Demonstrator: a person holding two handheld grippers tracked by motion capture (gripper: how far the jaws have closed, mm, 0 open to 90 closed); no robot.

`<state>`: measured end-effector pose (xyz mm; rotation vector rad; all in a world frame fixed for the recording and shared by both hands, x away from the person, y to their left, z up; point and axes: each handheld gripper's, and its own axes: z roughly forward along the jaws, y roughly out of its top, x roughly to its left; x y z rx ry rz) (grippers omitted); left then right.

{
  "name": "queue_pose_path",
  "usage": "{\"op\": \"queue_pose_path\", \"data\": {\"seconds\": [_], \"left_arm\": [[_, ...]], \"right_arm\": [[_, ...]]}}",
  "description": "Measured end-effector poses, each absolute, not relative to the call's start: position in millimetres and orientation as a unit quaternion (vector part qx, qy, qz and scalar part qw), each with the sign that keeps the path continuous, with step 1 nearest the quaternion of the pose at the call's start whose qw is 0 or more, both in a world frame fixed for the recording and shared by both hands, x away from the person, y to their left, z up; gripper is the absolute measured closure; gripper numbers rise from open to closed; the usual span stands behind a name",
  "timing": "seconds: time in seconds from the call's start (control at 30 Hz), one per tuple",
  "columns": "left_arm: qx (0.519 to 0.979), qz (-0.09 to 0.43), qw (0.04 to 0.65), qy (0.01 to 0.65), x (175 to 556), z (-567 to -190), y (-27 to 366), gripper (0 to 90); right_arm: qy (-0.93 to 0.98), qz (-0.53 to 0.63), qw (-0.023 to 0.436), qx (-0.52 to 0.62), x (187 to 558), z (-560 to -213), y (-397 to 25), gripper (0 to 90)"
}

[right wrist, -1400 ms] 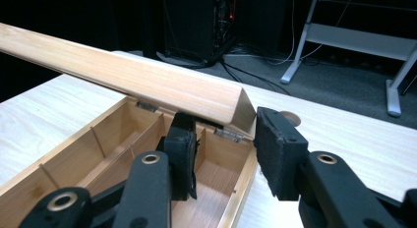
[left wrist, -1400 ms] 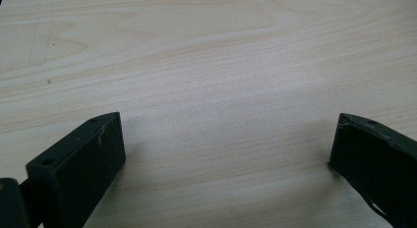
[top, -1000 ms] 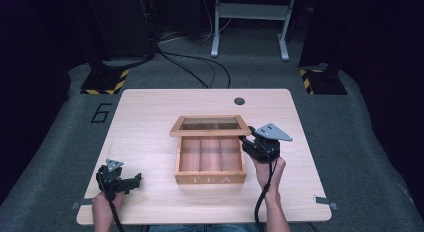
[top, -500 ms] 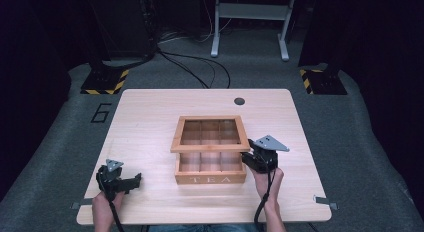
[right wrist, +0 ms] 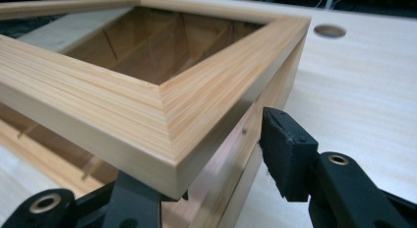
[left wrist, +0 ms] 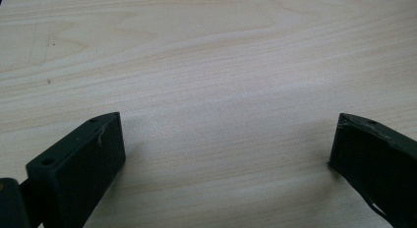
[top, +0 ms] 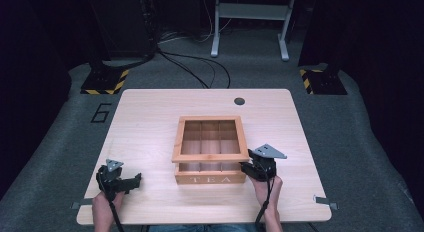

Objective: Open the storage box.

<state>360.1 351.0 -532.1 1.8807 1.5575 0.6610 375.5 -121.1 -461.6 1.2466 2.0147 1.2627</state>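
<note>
A wooden tea box (top: pixel 210 179) marked TEA stands mid-table, with dividers inside. Its window-framed lid (top: pixel 210 156) lies almost flat over it, the front edge slightly lifted. My right gripper (top: pixel 246 167) is at the box's front right corner. In the right gripper view the lid corner (right wrist: pixel 167 115) rests over one jaw, which reaches under it, while the other pad (right wrist: pixel 285 154) stands beside the box's side wall (right wrist: pixel 236 159); the jaws are apart and not pinching. My left gripper (top: pixel 134 180) rests open on bare wood at the front left, its fingers (left wrist: pixel 78 159) wide apart with nothing between them.
The light wooden table (top: pixel 150 122) has a round cable hole (top: pixel 239 100) at the back. Beyond the far edge are floor cables (top: pixel 200 72), a metal stand (top: pixel 250 22) and yellow-black striped bases (top: pixel 105 82).
The lid has swung down from raised to nearly flat on the box. My right gripper came down and toward the front with it. The left gripper stayed put.
</note>
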Motion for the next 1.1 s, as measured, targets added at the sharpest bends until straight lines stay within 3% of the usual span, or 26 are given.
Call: {"op": "queue_pose_path", "data": {"seconds": [0.47, 0.8, 0.93, 1.1], "left_arm": [[0.709, 0.249, 0.301, 0.587, 359.8, -532.1, 350.9, 0.1], [0.709, 0.249, 0.301, 0.588, 359.8, -532.1, 350.9, 0.2], [0.709, 0.248, 0.301, 0.588, 359.7, -532.1, 350.9, 0.2], [0.709, 0.249, 0.301, 0.588, 359.8, -532.1, 350.9, 0.1]], "right_arm": [[0.736, 0.452, 0.190, 0.467, 365.3, -479.5, -131.2, 48.3], [0.735, 0.455, 0.172, 0.473, 357.5, -473.4, -143.1, 37.3], [0.742, 0.449, 0.153, 0.474, 351.9, -476.7, -151.1, 26.9], [0.752, 0.436, 0.132, 0.475, 347.7, -487.8, -155.1, 20.7]]}}
